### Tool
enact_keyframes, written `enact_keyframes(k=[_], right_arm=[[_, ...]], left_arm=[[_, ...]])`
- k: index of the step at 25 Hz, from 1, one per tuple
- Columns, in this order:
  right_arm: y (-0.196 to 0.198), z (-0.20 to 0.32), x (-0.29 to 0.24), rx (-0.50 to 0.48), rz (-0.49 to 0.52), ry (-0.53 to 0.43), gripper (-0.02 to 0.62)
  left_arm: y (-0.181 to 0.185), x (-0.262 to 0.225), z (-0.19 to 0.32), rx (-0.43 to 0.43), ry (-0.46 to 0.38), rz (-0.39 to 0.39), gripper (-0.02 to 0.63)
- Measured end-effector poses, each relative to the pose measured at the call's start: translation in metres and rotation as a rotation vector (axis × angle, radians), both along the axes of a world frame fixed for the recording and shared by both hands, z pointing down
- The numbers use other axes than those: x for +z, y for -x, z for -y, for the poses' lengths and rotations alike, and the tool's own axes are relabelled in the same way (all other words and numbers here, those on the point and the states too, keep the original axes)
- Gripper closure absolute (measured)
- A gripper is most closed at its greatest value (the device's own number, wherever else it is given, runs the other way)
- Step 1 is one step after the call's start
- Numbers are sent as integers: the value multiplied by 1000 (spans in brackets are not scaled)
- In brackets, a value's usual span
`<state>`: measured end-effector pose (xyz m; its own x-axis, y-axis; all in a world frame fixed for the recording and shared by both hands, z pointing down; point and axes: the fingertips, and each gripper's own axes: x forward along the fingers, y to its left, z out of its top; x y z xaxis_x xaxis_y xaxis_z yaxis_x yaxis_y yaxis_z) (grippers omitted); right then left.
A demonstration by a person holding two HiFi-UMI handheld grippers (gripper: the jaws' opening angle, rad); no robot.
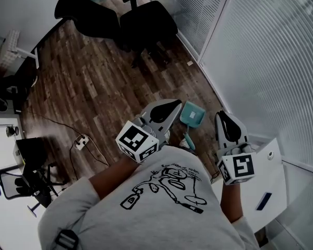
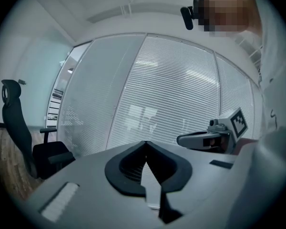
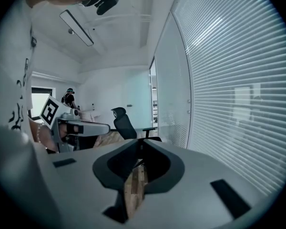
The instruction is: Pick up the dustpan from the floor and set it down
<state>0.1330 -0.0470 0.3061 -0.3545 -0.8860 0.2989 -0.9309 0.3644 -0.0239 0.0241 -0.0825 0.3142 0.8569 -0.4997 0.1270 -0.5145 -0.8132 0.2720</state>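
A teal dustpan (image 1: 192, 113) lies on the wooden floor, its handle (image 1: 189, 139) pointing back toward the person. It lies below and between the two raised grippers, and neither touches it. My left gripper (image 1: 172, 107) is just left of the pan; its jaw tips meet with nothing between them (image 2: 145, 142). My right gripper (image 1: 223, 116) is to the pan's right, its jaws likewise shut and empty (image 3: 140, 141). Each gripper view shows the other gripper (image 2: 214, 137) (image 3: 76, 125) held level in the air. The dustpan appears in neither gripper view.
Two black office chairs (image 1: 146, 25) (image 1: 86, 12) stand farther out on the floor. A glass wall with blinds (image 1: 261, 61) runs along the right. A white tabletop (image 1: 268, 186) is close at the lower right. A power strip with cable (image 1: 82, 141) lies at the left.
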Motion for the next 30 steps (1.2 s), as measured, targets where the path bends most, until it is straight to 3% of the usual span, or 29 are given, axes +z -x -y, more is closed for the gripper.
enact_keyframes(k=[11,30], right_arm=[[3,-12,-28,32,-15,-61,578],[0,-9,-30,43,-30,-68,581]], left_arm=[[-1,-17,-4,0,-31,-20,604],[-8,-18,-6,28,-13,-27,604]])
